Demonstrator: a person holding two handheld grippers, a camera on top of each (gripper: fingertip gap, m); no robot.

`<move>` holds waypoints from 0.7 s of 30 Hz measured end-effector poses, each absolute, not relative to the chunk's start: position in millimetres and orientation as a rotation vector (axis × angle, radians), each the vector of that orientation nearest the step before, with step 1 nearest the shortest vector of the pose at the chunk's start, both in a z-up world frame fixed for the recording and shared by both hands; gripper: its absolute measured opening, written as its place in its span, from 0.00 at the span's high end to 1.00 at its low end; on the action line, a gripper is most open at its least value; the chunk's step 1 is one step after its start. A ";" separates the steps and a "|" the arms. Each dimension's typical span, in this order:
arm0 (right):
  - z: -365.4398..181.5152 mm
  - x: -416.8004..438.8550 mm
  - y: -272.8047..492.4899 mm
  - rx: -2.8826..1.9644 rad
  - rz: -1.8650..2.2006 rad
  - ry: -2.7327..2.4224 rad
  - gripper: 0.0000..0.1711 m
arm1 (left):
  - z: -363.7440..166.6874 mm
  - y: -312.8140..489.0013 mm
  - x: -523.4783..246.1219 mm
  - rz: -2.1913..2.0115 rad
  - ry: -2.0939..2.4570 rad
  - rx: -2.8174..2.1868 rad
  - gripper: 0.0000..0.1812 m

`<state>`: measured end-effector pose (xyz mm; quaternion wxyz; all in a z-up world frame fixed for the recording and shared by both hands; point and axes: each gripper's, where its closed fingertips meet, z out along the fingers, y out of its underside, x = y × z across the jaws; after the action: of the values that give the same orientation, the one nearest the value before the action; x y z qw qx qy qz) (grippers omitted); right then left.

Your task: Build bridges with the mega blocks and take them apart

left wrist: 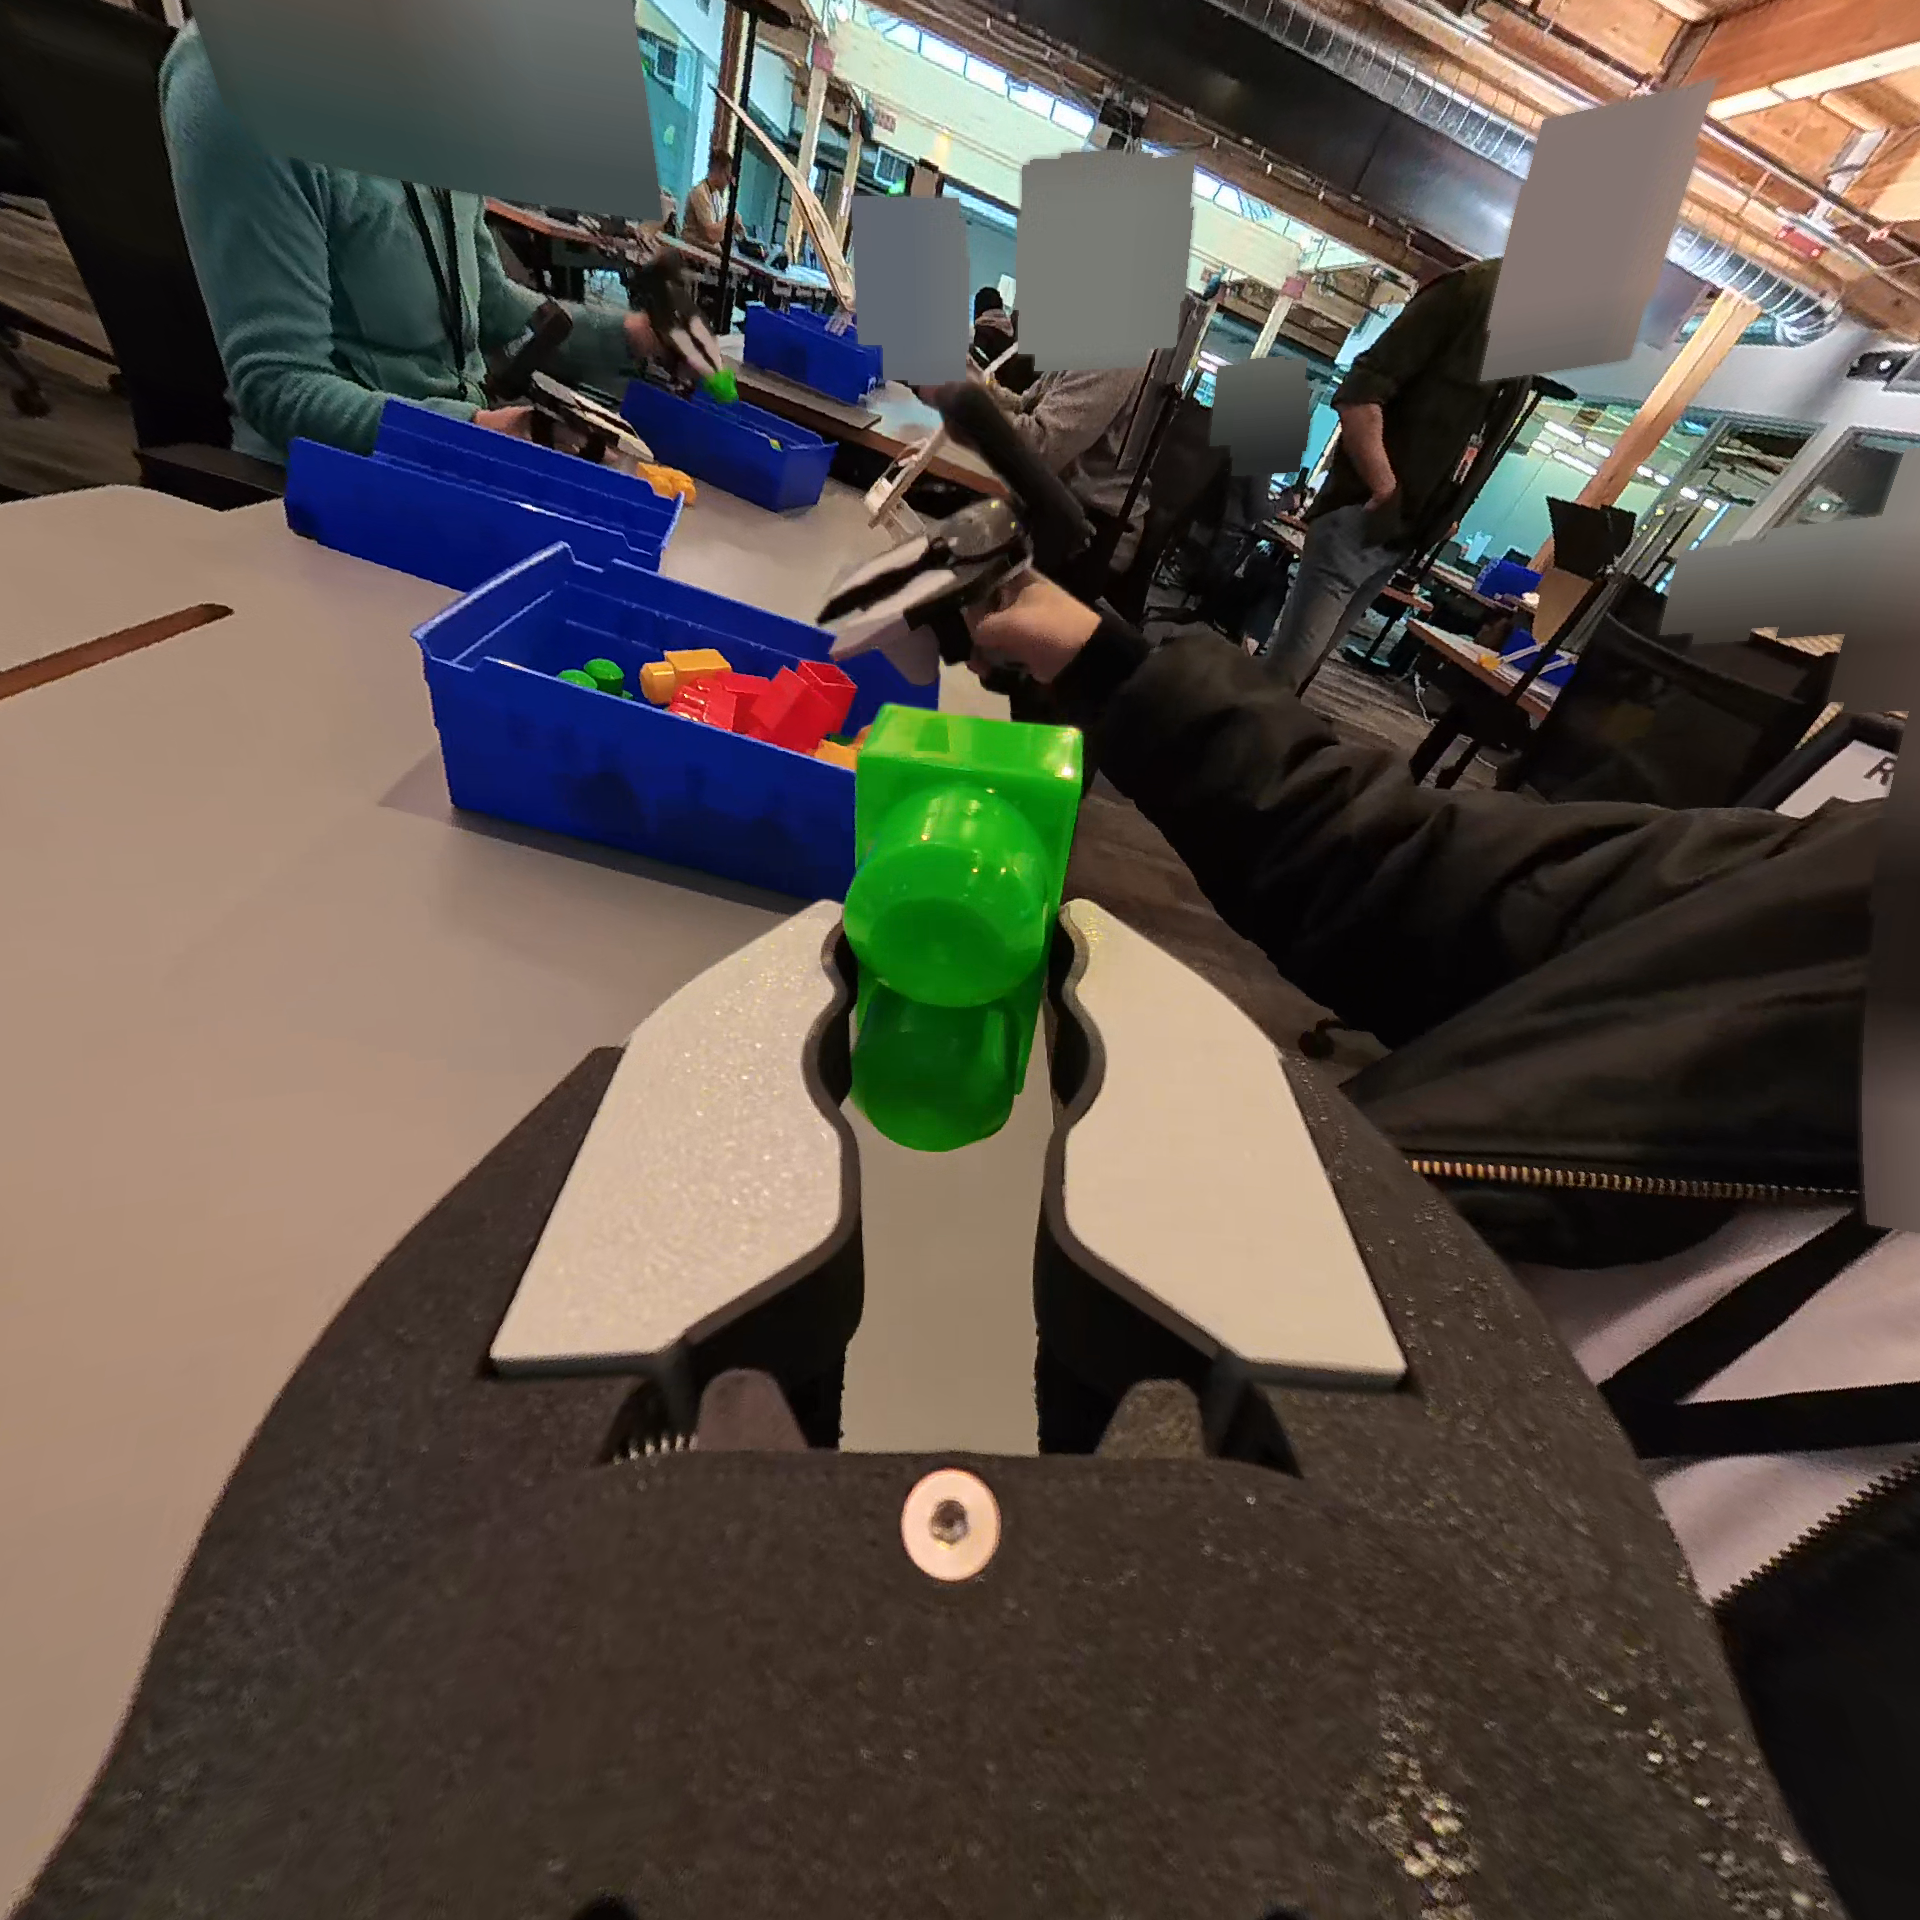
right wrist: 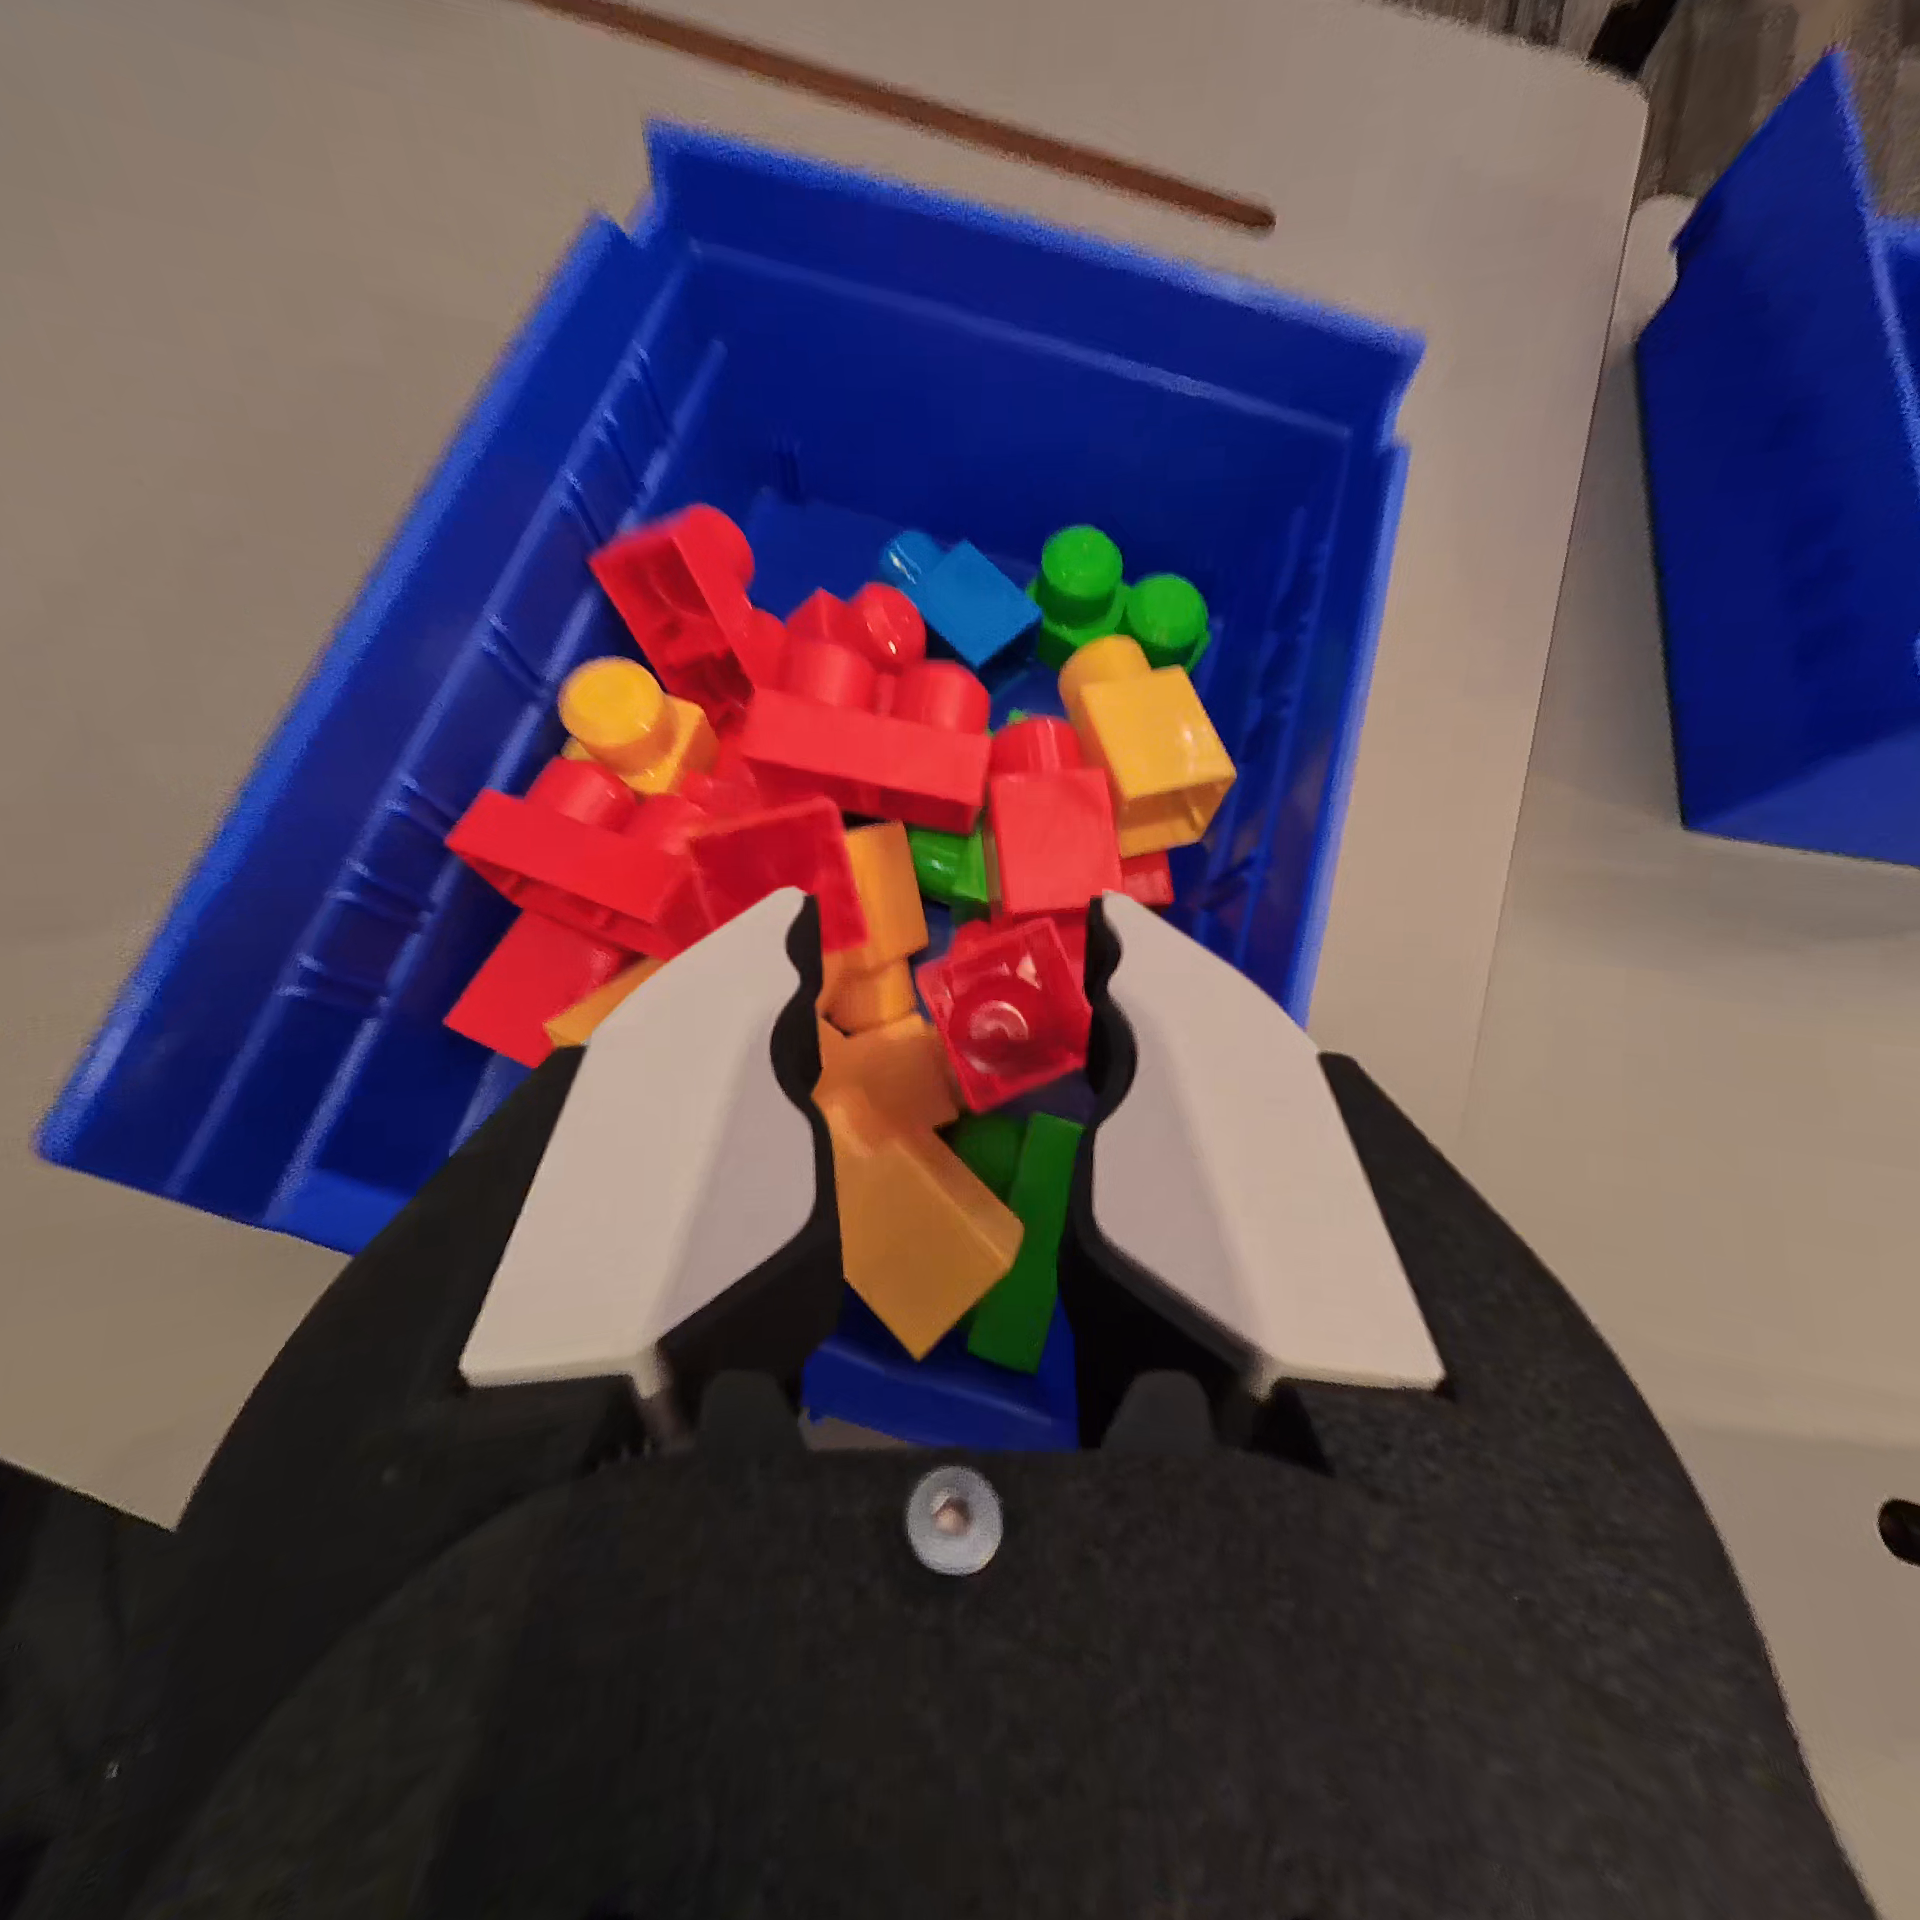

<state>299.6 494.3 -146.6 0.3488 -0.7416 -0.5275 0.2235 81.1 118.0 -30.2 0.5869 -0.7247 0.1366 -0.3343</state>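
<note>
**Green block held up, other claw over the bin**

The left gripper [left wrist: 948,935] holds a green block [left wrist: 961,914]. Its two grey fingers [left wrist: 727,1101] press the block from both sides, w/ the round bumps pointing back at the camera. The block is up in the air, just in front of the blue bin [left wrist: 623,769] and a bit to its right.

The blue bin sits on the grey table [left wrist: 208,935]. It has lots of blocks in it: red, yellow, green & one blue.

The right gripper [right wrist: 951,935] hangs over the near end of the bin, pointing down into the pile. Its claw is about halfway apart and holds nothing. A small red block [right wrist: 1003,1023] shows in the gap, close to the right finger, but can't tell if they touch. A yellow block [right wrist: 914,1205] and a green piece [right wrist: 1023,1236] lie under the gap too.

Farther back in the bin are a blue block [right wrist: 971,603], a green two-bump block [right wrist: 1122,603] and a long red block [right wrist: 862,743].

In the left wrist view the right gripper [left wrist: 883,623] shows above the bin's right side, held by a hand in a black sleeve [left wrist: 1351,831].

Behind the bin are more blue bins [left wrist: 468,499], w/ another person in a teal top [left wrist: 332,312] using grippers.
</note>
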 end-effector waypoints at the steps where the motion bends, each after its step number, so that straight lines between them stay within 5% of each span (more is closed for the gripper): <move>1: -135.6 294.1 487.9 -1.878 0.607 -1.363 0.73 | -32.0 119.4 83.1 -0.786 0.325 -1.701 0.81; 7: -54.5 214.7 321.4 -1.301 1.096 -1.727 0.71 | -53.8 135.8 109.7 -0.839 0.442 -1.861 0.81; 11: -37.0 184.8 217.0 -0.773 1.043 -2.020 0.73 | -66.5 134.1 140.9 -1.025 0.565 -1.979 0.81; 21: -39.4 163.2 120.7 -0.328 1.038 -2.316 0.73 | -60.8 106.6 184.1 -1.311 0.787 -2.036 0.80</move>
<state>163.2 120.7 -39.4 0.2870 -0.1227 -0.8670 0.3885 184.1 106.6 -60.8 0.2934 -0.7643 0.2956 -0.4922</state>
